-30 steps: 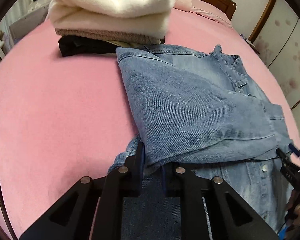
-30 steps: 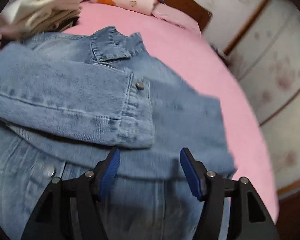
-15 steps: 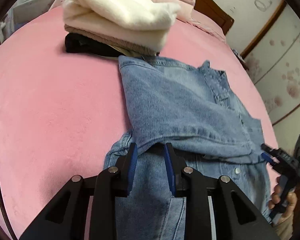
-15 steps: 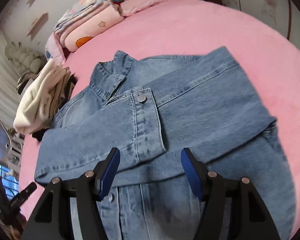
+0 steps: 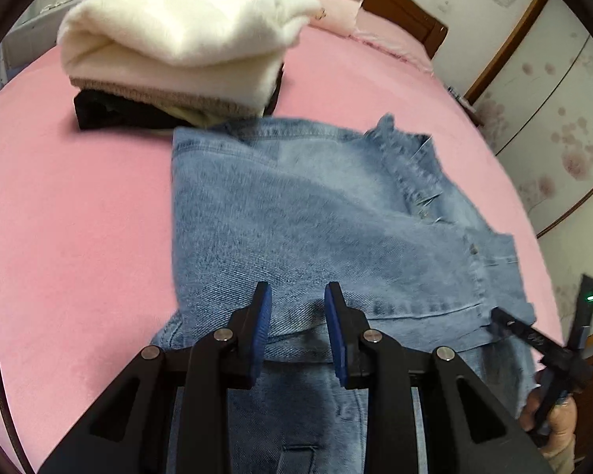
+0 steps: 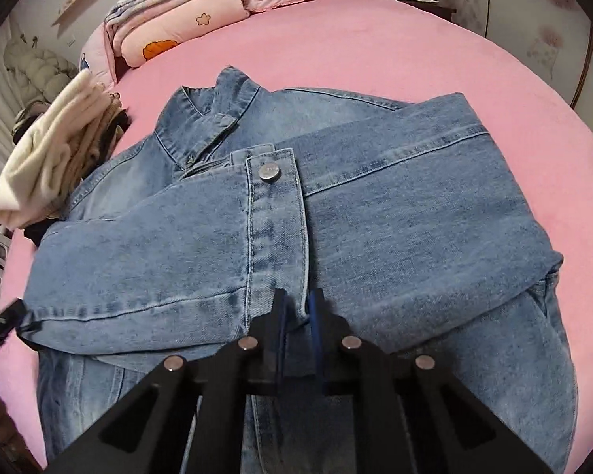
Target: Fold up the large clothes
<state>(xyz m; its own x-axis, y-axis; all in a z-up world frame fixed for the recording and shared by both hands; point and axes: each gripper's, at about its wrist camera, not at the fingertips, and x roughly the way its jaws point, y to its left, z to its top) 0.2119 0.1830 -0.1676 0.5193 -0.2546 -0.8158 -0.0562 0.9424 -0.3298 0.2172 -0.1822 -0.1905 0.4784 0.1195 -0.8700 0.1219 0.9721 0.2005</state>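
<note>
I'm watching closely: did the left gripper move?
Yes. The left gripper went forward past the folded sleeve's edge, toward the white clothes stack; its jaws have just been opening, gripping nothing.

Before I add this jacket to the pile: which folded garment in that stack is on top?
The cream fleece one tops the stack; a beige knit lies under it and a black garment at the bottom, beside the denim jacket.
</note>
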